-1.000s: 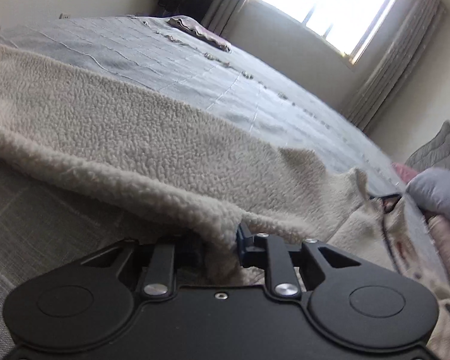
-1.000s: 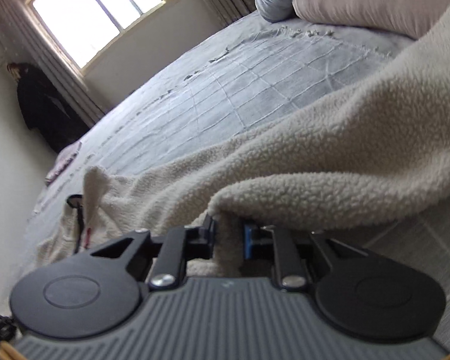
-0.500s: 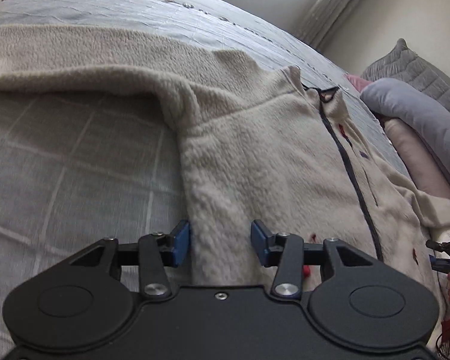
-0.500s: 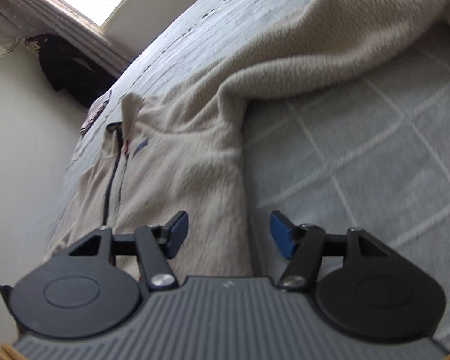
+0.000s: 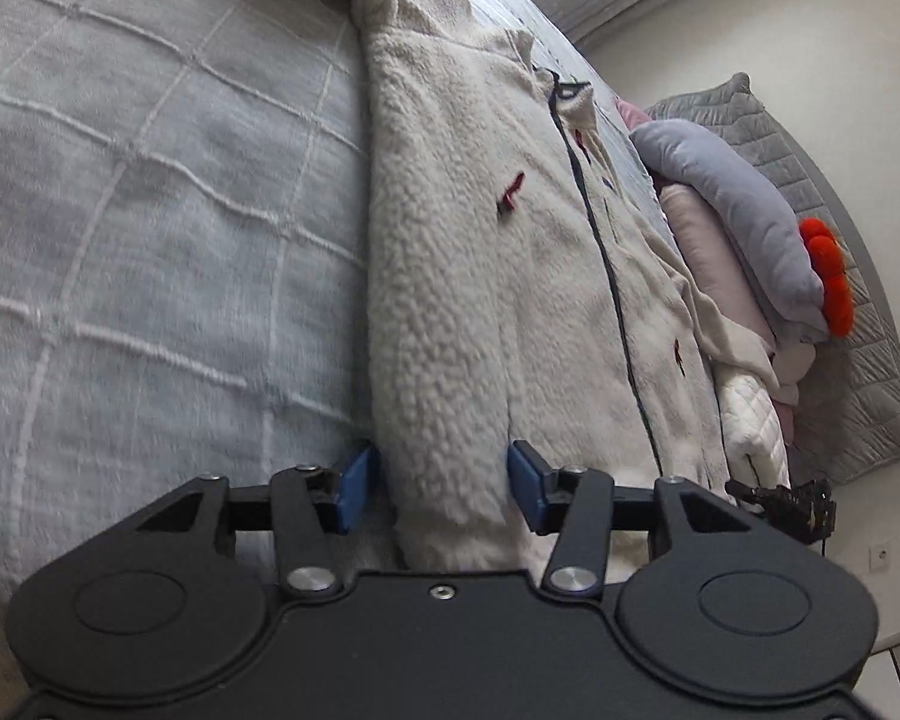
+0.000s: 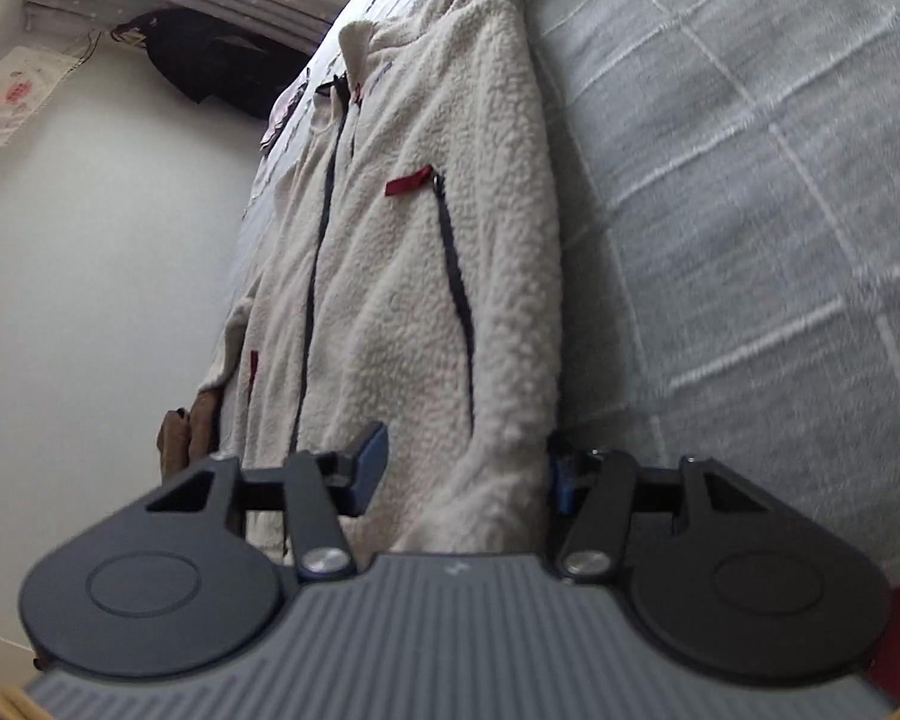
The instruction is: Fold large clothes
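A cream fleece jacket [image 5: 486, 276] with a dark front zipper and small red tabs lies flat, front up, on the grey quilted bedspread [image 5: 150, 210]. It also shows in the right wrist view [image 6: 402, 252]. My left gripper [image 5: 438, 489] is open, its blue pads either side of the jacket's bottom hem at one side edge. My right gripper [image 6: 468, 468] is open too, straddling the hem at the other side edge. Neither gripper is clamped on the fleece.
Pillows [image 5: 744, 222] in grey, pink and white, with a red plush item [image 5: 828, 276], are stacked at the bed's head. A dark garment [image 6: 210, 60] hangs by the curtain. The other gripper's tip [image 5: 786, 504] shows at the jacket's far corner.
Both grippers let go of the fleece and opened. They then drew back along the jacket to its bottom hem, and the jacket now lies flat.
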The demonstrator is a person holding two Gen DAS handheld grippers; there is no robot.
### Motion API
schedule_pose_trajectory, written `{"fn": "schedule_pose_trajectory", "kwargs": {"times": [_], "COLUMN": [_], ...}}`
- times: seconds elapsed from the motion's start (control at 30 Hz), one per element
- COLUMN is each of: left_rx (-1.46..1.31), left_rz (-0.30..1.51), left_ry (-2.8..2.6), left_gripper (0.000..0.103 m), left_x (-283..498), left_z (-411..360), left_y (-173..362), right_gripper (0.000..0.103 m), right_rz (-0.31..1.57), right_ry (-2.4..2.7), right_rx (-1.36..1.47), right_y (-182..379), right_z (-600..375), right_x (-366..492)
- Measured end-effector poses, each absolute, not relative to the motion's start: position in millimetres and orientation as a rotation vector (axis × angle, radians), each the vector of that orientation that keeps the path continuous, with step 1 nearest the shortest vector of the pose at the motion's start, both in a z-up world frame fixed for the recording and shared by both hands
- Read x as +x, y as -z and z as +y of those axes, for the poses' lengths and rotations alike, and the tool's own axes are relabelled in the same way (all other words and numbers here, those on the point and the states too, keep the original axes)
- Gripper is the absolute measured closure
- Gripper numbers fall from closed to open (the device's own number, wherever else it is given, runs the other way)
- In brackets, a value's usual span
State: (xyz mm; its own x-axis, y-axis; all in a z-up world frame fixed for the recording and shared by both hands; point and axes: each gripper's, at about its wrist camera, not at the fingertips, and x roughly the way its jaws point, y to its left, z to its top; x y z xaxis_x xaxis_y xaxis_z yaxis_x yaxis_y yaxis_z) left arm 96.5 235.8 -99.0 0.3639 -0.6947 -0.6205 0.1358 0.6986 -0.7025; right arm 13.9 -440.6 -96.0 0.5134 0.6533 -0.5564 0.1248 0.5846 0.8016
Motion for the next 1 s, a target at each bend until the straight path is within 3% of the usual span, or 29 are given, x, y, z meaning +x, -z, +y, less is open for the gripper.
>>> {"fn": "schedule_pose_trajectory", "kwargs": {"times": [0.07, 0.13, 0.17, 0.3, 0.47, 0.53, 0.57, 0.63, 0.7, 0.77, 0.87, 1.0], "left_rx": [-0.576, -0.509, -0.458, -0.408, -0.193, -0.194, -0.185, -0.142, -0.109, -0.103, -0.091, -0.073], "left_rz": [1.079, 1.065, 1.037, 0.913, 1.061, 1.051, 1.041, 1.017, 0.959, 0.905, 0.818, 0.717], "left_ry": [0.609, 0.598, 0.58, 0.548, 0.478, 0.47, 0.458, 0.418, 0.377, 0.335, 0.278, 0.261], "left_gripper": [0.055, 0.069, 0.081, 0.082, 0.077, 0.072, 0.063, 0.046, 0.033, 0.028, 0.011, 0.007], "left_x": [83, 72, 65, 44, 53, 52, 52, 50, 49, 55, 67, 89], "left_z": [228, 217, 212, 214, 196, 197, 197, 196, 196, 195, 188, 165], "left_y": [96, 88, 80, 46, 77, 72, 68, 58, 46, 33, 16, -3], "right_gripper": [0.057, 0.085, 0.087, 0.09, 0.089, 0.085, 0.082, 0.056, 0.043, 0.04, 0.032, 0.025], "right_rz": [1.008, 1.015, 1.013, 0.898, 1.049, 1.05, 1.052, 1.043, 1.002, 0.949, 0.874, 0.778], "right_ry": [-0.383, -0.353, -0.322, -0.321, -0.213, -0.205, -0.202, -0.185, -0.147, -0.118, -0.061, 0.05], "right_rx": [0.912, 0.863, 0.831, 0.739, 0.56, 0.545, 0.557, 0.535, 0.482, 0.461, 0.498, 0.516], "right_y": [95, 91, 87, 55, 69, 71, 69, 61, 48, 33, 15, -5], "right_z": [-435, -428, -425, -418, -408, -405, -407, -413, -417, -427, -446, -478], "right_x": [9, 7, 4, -17, -10, -9, -9, -17, -18, -15, -4, 15]}}
